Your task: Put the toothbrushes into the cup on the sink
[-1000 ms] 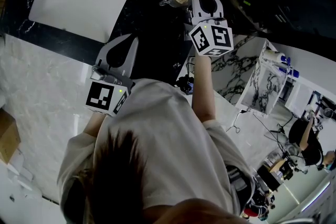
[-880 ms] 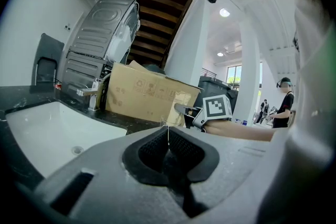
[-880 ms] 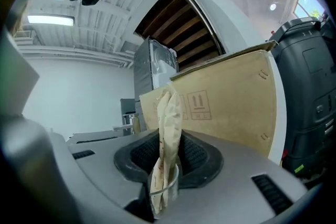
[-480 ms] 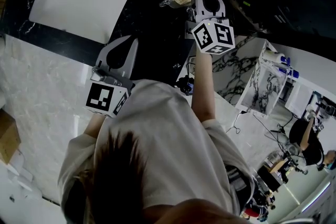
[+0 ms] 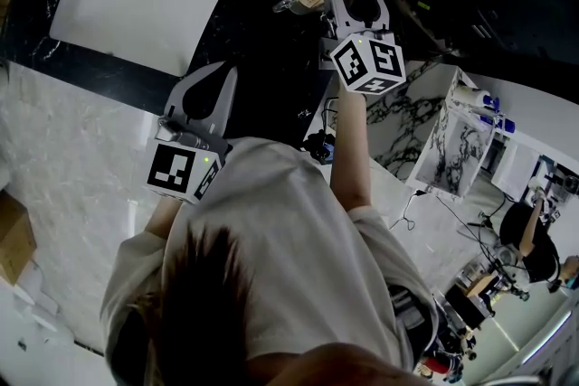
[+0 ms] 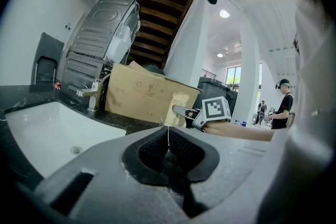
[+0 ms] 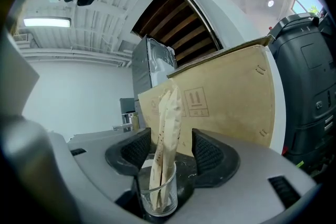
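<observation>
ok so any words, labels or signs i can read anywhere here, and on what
No words can be read.
Brown cardboard box: a sign of two upward arrows; the print under it is too small.
Paper-wrapped toothbrushes in the clear glass cup: small marks, blurred.
Grey cube with square markers: patterns only, no letters.

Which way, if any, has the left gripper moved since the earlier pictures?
No. In the head view the left gripper stays where it was, its tip beside the same corner of the sink.
</observation>
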Action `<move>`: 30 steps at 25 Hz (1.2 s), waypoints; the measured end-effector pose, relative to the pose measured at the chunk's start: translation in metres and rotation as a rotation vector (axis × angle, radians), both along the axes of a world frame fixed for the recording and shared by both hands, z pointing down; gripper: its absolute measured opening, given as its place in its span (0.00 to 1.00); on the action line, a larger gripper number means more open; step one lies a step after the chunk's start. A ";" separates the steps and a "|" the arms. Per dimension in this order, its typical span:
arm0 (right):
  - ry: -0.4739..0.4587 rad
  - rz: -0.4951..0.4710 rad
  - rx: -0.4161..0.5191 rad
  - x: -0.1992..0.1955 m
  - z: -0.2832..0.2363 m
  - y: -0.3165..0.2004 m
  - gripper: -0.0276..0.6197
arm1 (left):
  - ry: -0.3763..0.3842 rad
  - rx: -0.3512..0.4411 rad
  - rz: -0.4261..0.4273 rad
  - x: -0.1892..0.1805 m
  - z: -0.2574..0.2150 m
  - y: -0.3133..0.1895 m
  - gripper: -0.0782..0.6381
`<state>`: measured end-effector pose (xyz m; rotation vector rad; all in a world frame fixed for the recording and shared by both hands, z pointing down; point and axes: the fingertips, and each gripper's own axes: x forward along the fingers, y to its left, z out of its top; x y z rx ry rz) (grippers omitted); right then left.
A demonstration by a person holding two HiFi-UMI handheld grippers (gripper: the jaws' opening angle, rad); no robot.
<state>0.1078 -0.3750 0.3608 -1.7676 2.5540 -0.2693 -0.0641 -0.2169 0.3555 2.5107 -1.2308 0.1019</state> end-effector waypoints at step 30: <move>0.010 0.048 0.137 0.018 -0.068 0.034 0.37 | 0.006 0.070 0.006 -0.001 -0.021 0.010 0.13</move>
